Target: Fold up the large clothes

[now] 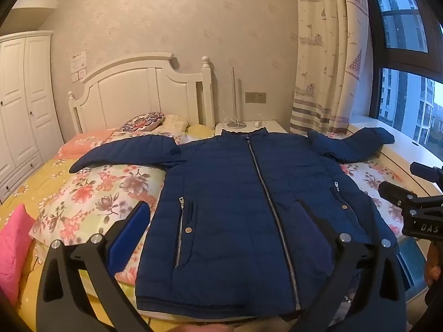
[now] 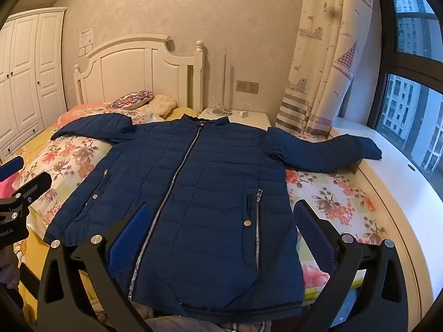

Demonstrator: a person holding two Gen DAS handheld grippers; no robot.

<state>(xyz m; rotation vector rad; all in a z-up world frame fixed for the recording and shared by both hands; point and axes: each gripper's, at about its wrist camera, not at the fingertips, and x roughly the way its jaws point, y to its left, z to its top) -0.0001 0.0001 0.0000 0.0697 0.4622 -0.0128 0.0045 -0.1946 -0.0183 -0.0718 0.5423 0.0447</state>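
Across the bed [image 1: 55,177] lies the jacket [image 1: 235,193], front up and zipped, collar toward the far headboard [image 1: 138,88], hem at the near edge. Its left sleeve [image 1: 124,149] stretches over the floral quilt [image 1: 97,193]; its right sleeve [image 2: 332,152] reaches onto the white sill [image 2: 387,166] under the window [image 2: 409,105]. I hold my left gripper [image 1: 224,229] above the jacket's near left part, fingers spread wide, clasping nothing. My right gripper [image 2: 224,229] hangs over the near right part, also spread wide and empty. Beyond the collar stands a nightstand [image 2: 257,119], a curtain [image 2: 318,55] to its right. A wardrobe [image 1: 19,105] fills the far left.
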